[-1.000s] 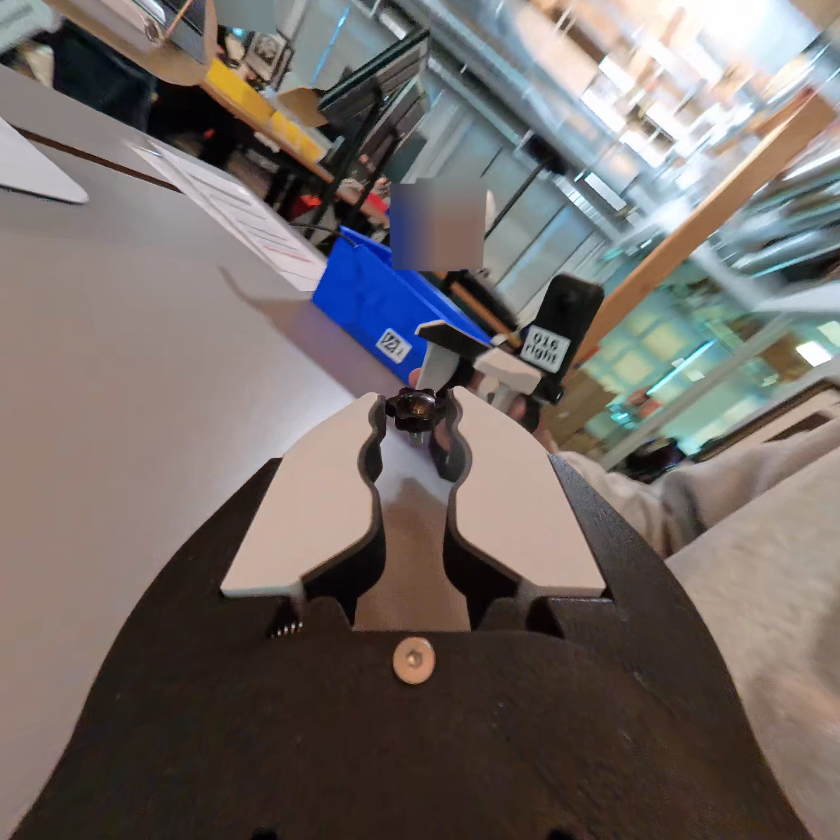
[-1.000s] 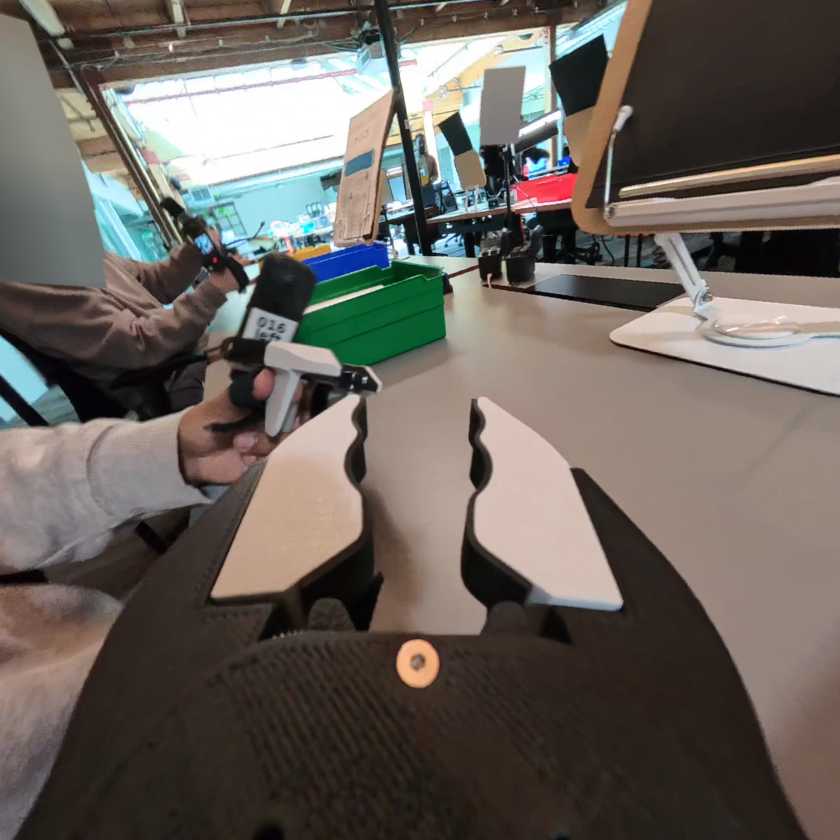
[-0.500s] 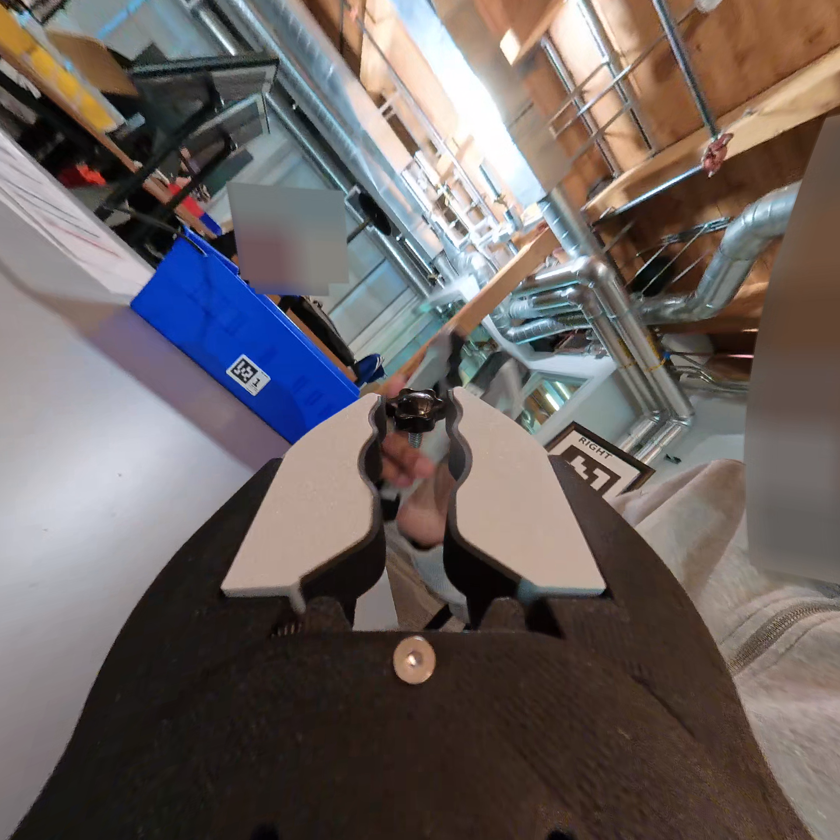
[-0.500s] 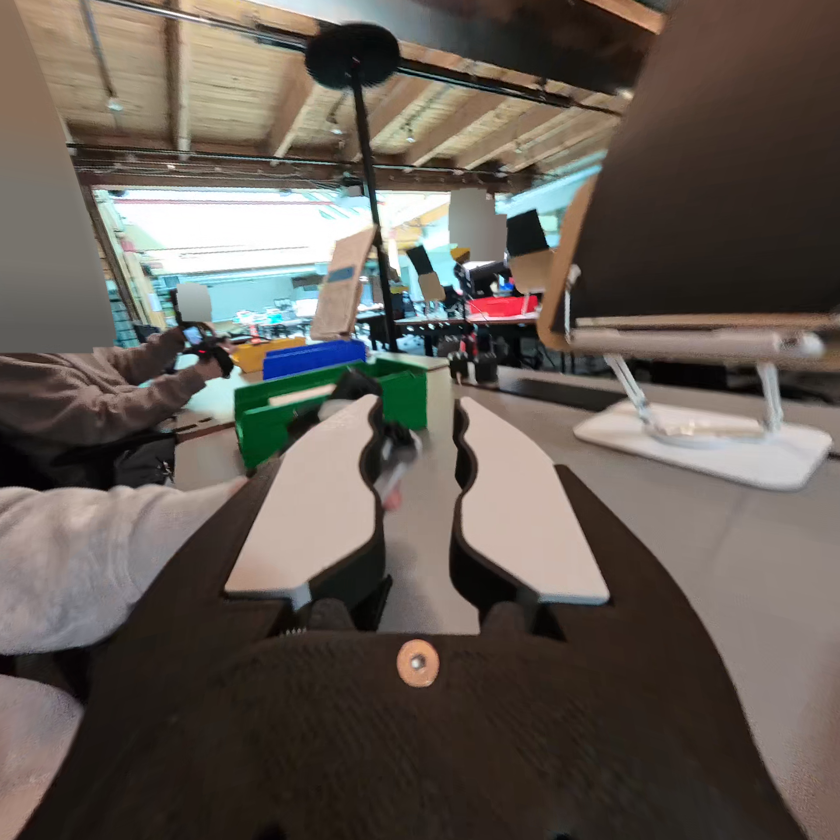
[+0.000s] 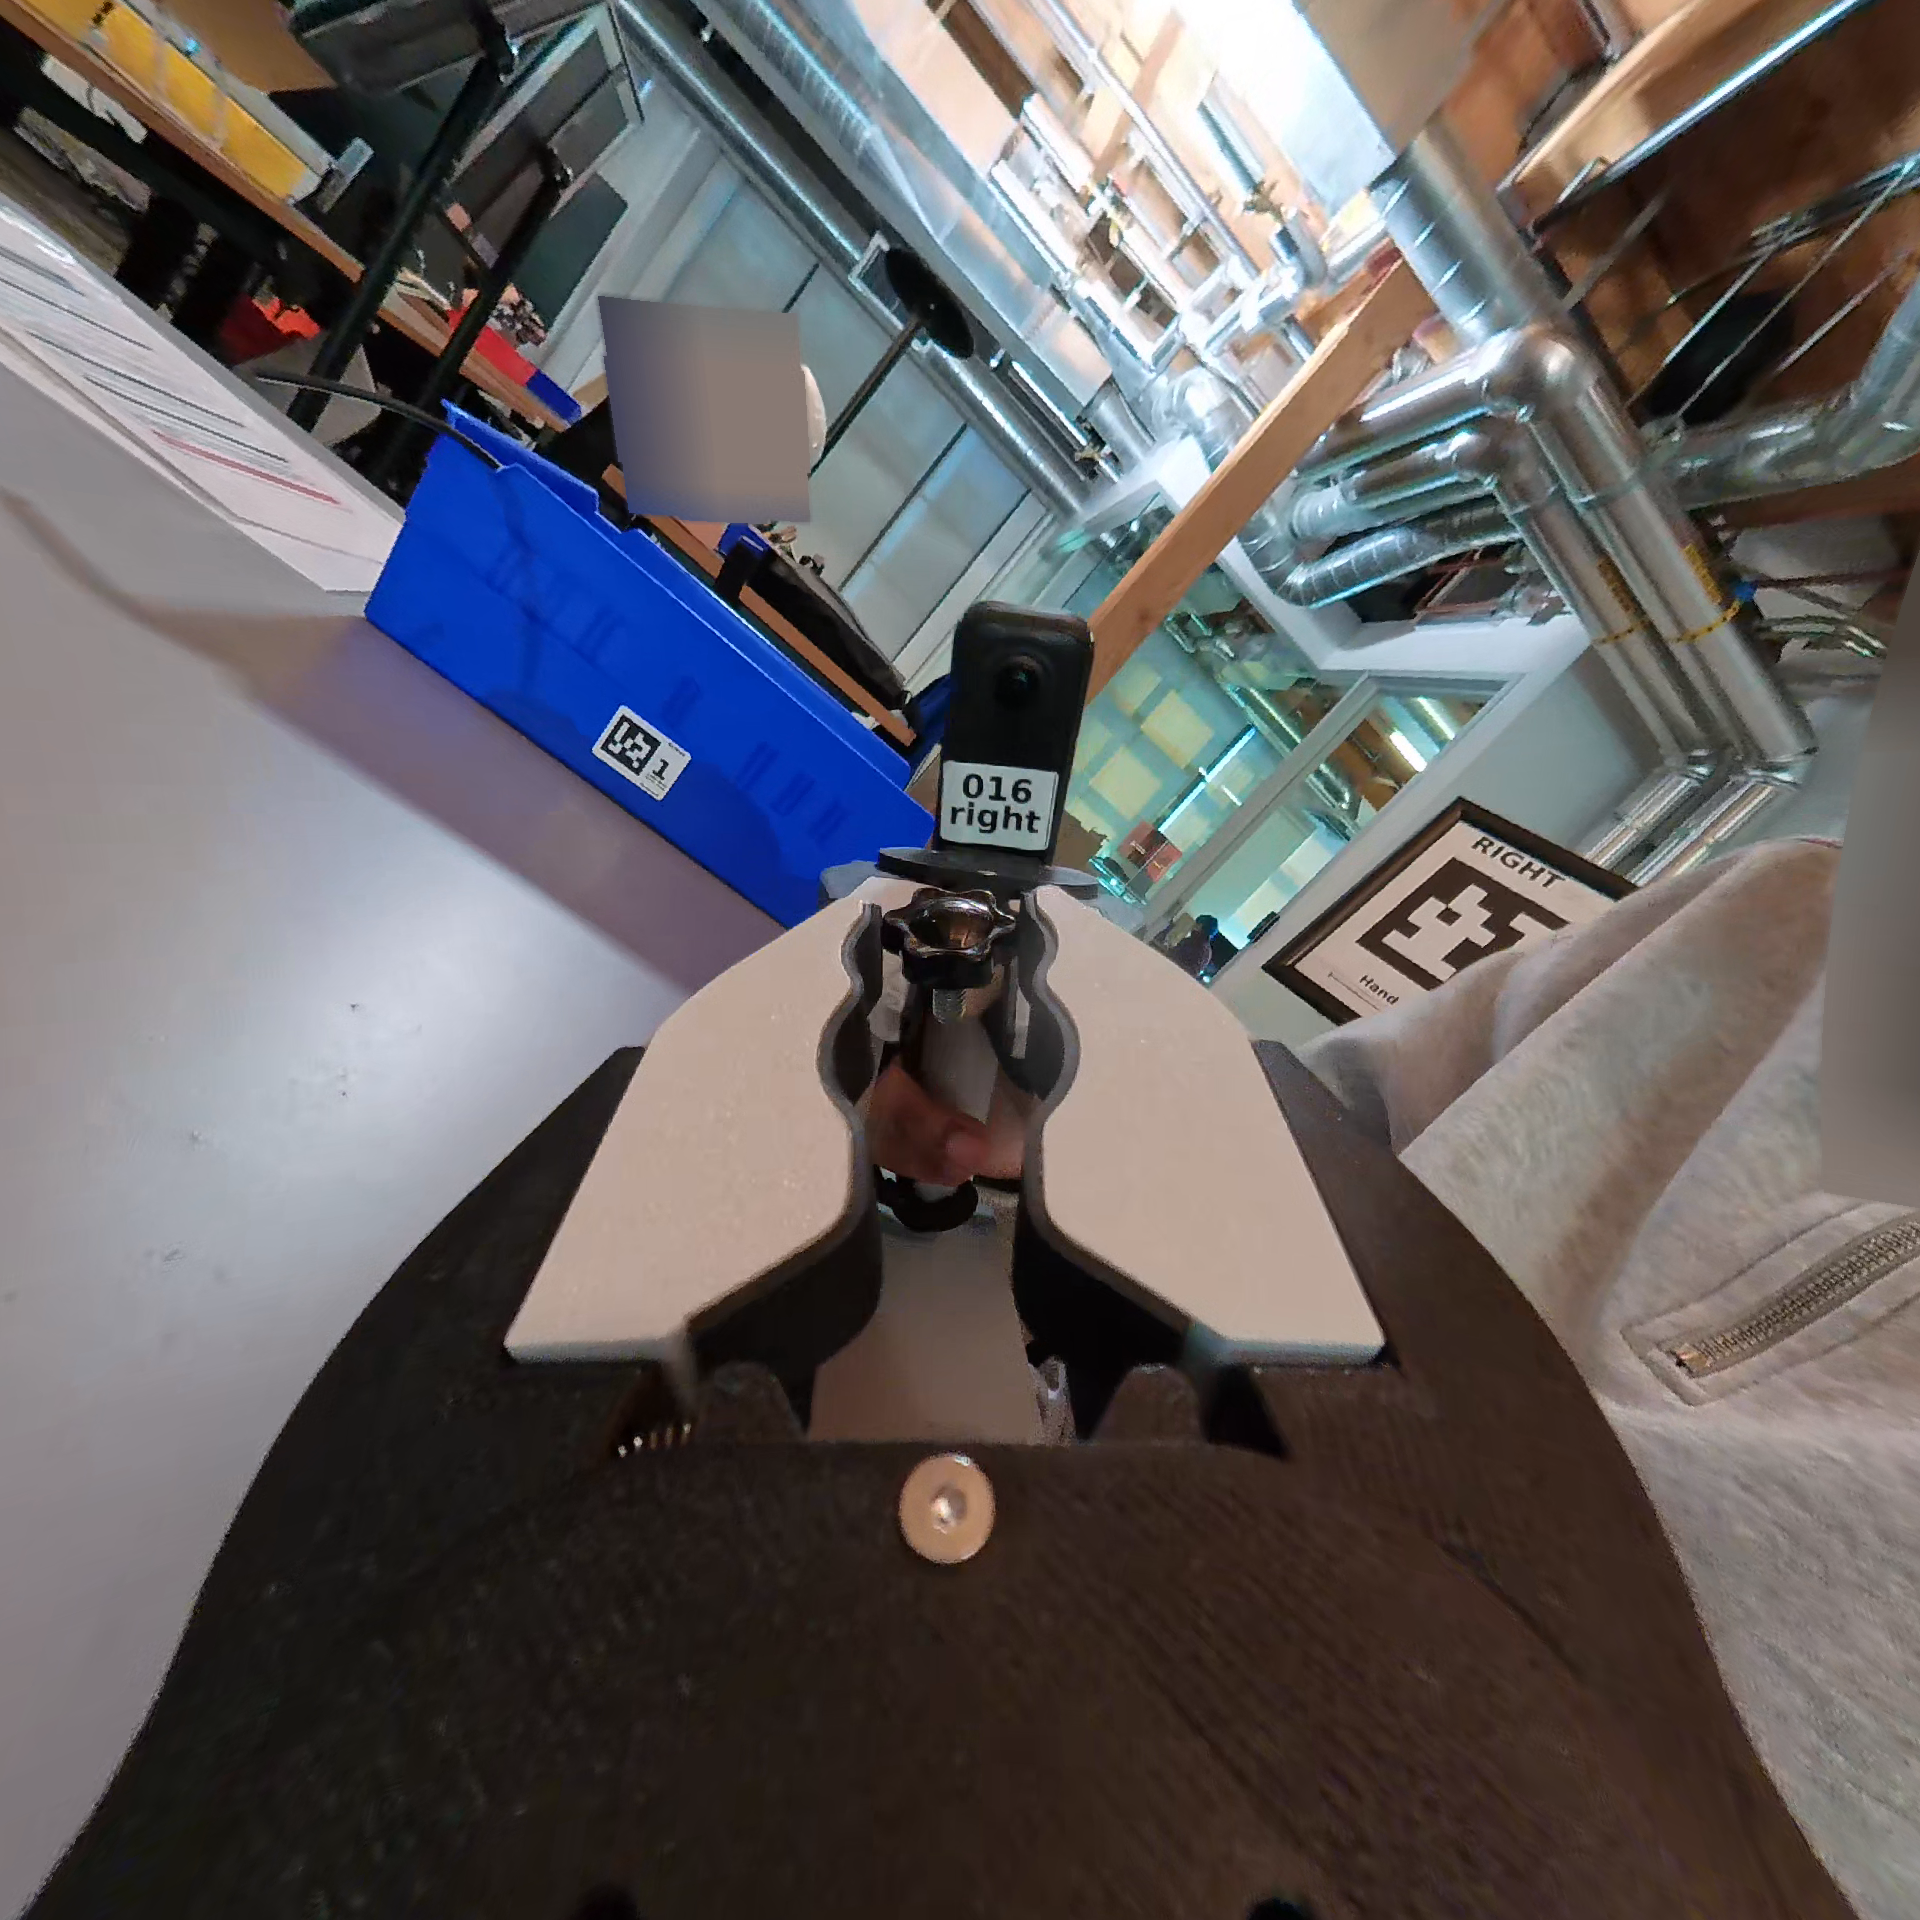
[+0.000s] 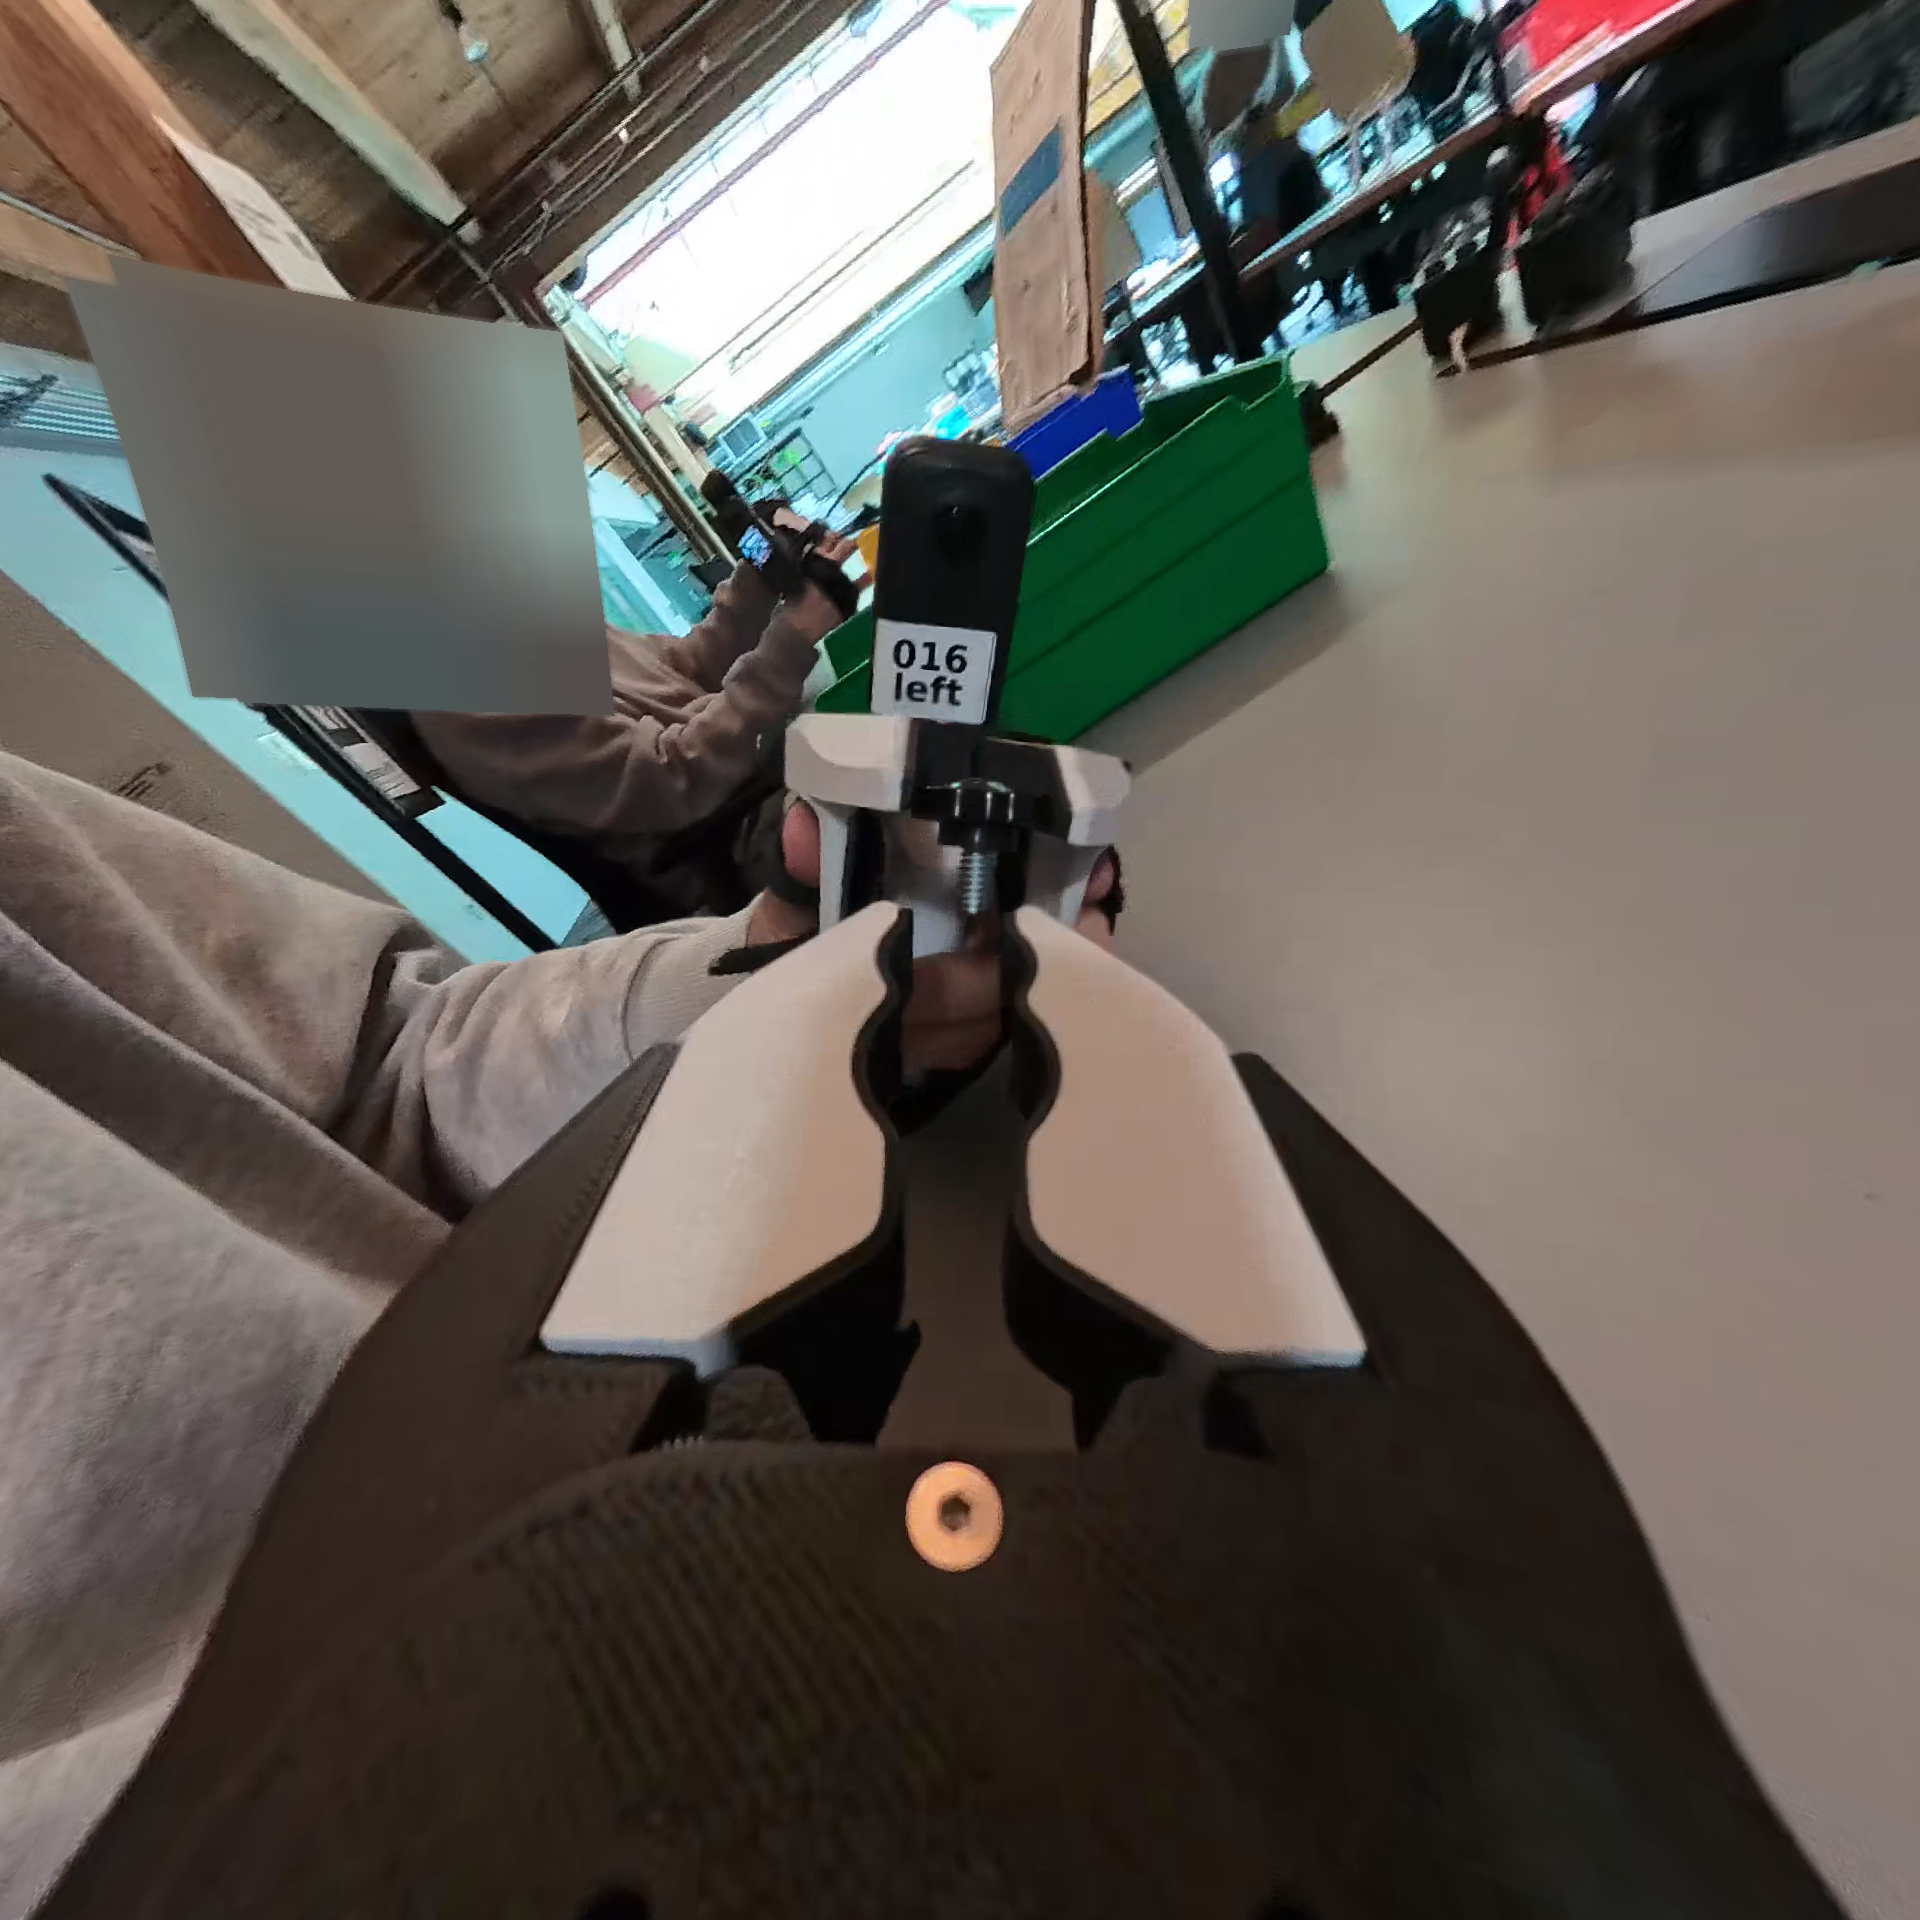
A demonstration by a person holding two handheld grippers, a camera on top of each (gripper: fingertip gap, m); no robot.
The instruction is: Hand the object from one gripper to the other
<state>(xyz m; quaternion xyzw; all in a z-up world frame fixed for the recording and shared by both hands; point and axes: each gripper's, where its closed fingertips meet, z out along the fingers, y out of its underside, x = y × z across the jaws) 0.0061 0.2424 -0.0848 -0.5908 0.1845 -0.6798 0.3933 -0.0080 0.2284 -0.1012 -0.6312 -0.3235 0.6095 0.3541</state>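
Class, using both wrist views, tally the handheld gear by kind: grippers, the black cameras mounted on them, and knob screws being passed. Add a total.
Grippers: 2, the left gripper and the right gripper
Black cameras: 2, one on each gripper, the other here
Knob screw: 1
Total: 5

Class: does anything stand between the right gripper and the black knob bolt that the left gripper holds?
Nothing visible does. The knob bolt, pinched by the left gripper, points its threaded end straight at the right gripper, whose tips are parted, with no object between them.
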